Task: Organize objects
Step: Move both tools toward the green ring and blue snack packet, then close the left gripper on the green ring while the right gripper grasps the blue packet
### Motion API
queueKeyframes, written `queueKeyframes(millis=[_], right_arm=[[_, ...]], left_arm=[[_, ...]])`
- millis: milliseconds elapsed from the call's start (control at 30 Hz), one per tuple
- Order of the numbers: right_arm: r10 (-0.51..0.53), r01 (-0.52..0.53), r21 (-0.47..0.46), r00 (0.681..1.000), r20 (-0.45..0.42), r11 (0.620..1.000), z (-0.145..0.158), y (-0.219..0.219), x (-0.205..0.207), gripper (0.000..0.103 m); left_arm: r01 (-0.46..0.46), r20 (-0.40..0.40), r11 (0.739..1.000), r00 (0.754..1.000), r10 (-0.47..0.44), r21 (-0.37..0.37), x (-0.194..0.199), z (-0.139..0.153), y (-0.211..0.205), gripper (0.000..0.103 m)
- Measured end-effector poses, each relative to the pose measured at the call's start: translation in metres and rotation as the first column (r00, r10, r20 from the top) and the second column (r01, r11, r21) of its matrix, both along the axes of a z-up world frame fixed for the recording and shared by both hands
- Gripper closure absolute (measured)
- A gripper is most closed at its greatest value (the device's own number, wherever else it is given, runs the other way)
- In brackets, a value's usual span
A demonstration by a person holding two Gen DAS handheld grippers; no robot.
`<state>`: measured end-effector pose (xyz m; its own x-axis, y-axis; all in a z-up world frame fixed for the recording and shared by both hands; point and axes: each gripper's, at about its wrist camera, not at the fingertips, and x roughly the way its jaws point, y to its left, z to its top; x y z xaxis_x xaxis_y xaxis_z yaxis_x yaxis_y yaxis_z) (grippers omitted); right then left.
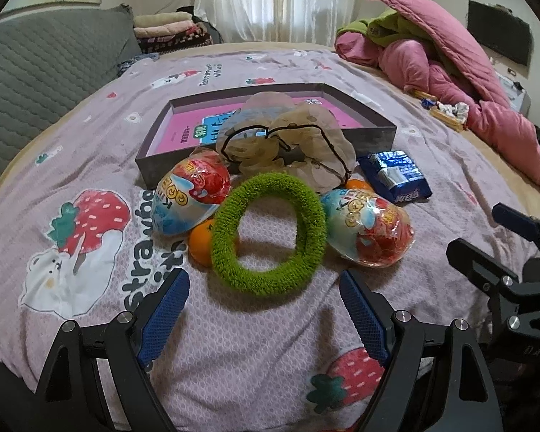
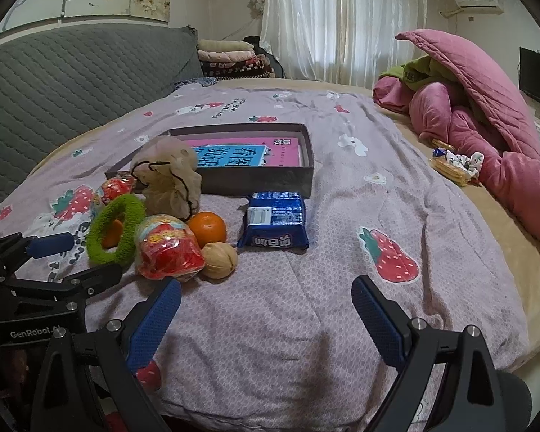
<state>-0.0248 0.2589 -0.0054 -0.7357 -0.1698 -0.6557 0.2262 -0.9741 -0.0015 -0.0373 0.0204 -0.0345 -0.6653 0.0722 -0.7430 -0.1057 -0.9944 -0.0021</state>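
Left claw (image 1: 264,289): mine, spread wide, holding nothing, hovering low over the bedspread (image 1: 72,115).
Right claw (image 2: 266,298): spread wide too, nothing between the fingers, over bare blanket.
Green ring (image 1: 268,237): at 12 o'clock off my left claw, lying flat.
Candy eggs: one (image 1: 192,194) at the ring's 10 o'clock, another (image 1: 374,230) at its 3 o'clock, both touching it.
Oranges: one (image 1: 199,244) tucked under the ring's left edge; another (image 2: 208,229) beside the walnut (image 2: 219,261).
Mesh pouch (image 1: 288,140): at 12 o'clock past the ring, leaning on the box.
Blue packet (image 2: 275,219): at 12 o'clock off my right claw.
Box (image 1: 183,165): behind everything, open, pink book inside.
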Motion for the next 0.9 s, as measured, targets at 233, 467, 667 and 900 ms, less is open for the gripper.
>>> queueKeyframes(millis=[233, 467, 667, 900], right_arm=[[-0.021, 0.021, -0.003, 1.0, 0.009, 1.0, -0.003, 0.005, -0.01, 0.007], [-0.031, 0.031, 0.007, 1.0, 0.006, 0.999, -0.002, 0.005, -0.023, 0.007], [0.007, -0.007, -0.012, 1.0, 0.007, 1.0, -0.001, 0.0, -0.027, 0.007], [0.029, -0.029, 0.002, 1.0, 0.009, 1.0, -0.003, -0.007, -0.027, 0.007]], left_arm=[[0.006, 0.011, 1.0, 1.0, -0.006, -0.012, -0.011, -0.007, 0.001, 0.017], [0.011, 0.017, 1.0, 1.0, -0.011, -0.025, -0.018, -0.013, 0.003, 0.021], [0.02, 0.014, 1.0, 1.0, -0.02, -0.021, -0.022, -0.015, 0.005, 0.026], [0.031, 0.007, 0.999, 0.999, -0.031, -0.029, -0.025, -0.014, 0.008, 0.03]])
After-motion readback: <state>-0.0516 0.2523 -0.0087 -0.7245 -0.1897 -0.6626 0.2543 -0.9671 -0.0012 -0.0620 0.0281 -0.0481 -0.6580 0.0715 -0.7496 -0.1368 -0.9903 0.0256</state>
